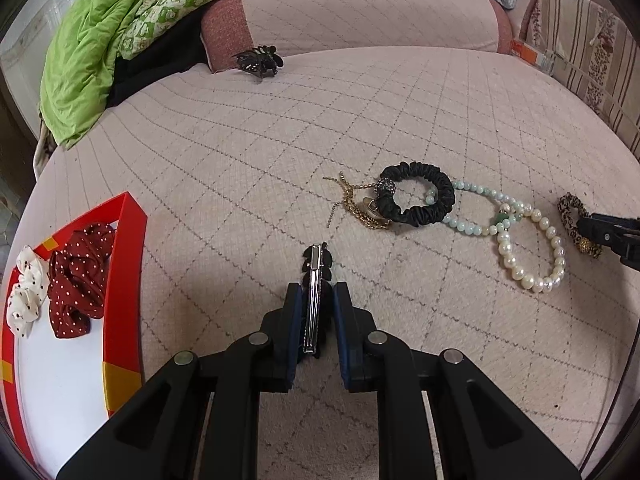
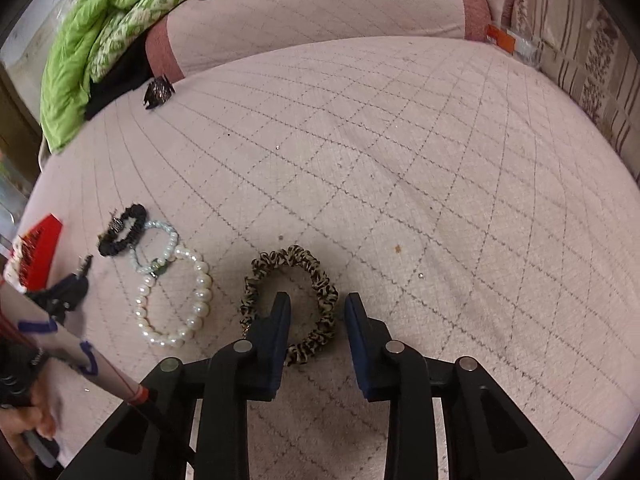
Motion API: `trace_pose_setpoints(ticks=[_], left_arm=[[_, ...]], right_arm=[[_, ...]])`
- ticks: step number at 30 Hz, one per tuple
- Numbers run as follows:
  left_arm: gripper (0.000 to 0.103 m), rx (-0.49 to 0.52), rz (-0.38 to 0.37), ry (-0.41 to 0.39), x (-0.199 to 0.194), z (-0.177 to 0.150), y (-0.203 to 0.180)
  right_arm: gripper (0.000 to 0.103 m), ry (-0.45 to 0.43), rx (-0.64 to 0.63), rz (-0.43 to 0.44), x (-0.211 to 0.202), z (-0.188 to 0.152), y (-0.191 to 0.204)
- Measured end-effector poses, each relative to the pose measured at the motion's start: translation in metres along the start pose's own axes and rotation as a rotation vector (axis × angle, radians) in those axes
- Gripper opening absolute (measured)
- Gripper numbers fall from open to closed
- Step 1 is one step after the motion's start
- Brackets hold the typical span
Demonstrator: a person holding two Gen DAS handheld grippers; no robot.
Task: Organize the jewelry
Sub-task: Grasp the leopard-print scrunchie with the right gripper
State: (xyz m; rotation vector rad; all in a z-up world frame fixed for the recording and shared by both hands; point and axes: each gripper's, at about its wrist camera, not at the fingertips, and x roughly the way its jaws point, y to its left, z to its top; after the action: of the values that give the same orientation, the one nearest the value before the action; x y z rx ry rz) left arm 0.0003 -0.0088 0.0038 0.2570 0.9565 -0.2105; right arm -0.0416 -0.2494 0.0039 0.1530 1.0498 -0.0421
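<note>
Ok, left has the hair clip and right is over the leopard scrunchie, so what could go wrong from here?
The left gripper pinches the black hair clip edge-on across its narrow metal bar, so it could twist or slip on the way to the red tray.

The right gripper is open with only one finger inside the leopard scrunchie; closing may catch just one soft fold.

The white pearl bracelet lies close beside it and overlaps the pale green bead bracelet, so a sweep could drag both.

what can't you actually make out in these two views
- Left wrist view: the black hair clip with a metal bar, sides hidden by the left gripper.
- Left wrist view: the leopard-print fabric scrunchie, partly covered by the right gripper.
- Right wrist view: the red-rimmed tray, cut off by the edge.
</note>
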Motion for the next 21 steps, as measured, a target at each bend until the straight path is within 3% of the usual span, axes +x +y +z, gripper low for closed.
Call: trace_pose_setpoints(ticks=[8, 16, 18, 19, 21], left_arm=[[0.016, 0.013, 0.009, -0.002, 0.001, -0.001, -0.002], [0.015, -0.005, 0.004, -0.009, -0.001, 0.0, 0.0], [0.015, -0.004, 0.007, -0.014, -0.002, 0.0, 0.0], [0.015, -0.01, 0.005, -0.017, -0.003, 0.0, 0.0], [0.015, -0.016, 0.002, -0.02, -0.004, 0.0, 0.001]], right_arm=[[0.031, 0.007, -0.057, -0.063, 0.006, 0.001, 0.011], [0.03, 0.005, -0.051, -0.061, 0.005, 0.004, 0.013], [0.023, 0.0, -0.047, -0.06, 0.003, 0.003, 0.013], [0.009, -0.007, -0.046, -0.061, 0.001, 0.003, 0.013], [0.007, -0.02, -0.042, -0.055, -0.002, 0.004, 0.012]])
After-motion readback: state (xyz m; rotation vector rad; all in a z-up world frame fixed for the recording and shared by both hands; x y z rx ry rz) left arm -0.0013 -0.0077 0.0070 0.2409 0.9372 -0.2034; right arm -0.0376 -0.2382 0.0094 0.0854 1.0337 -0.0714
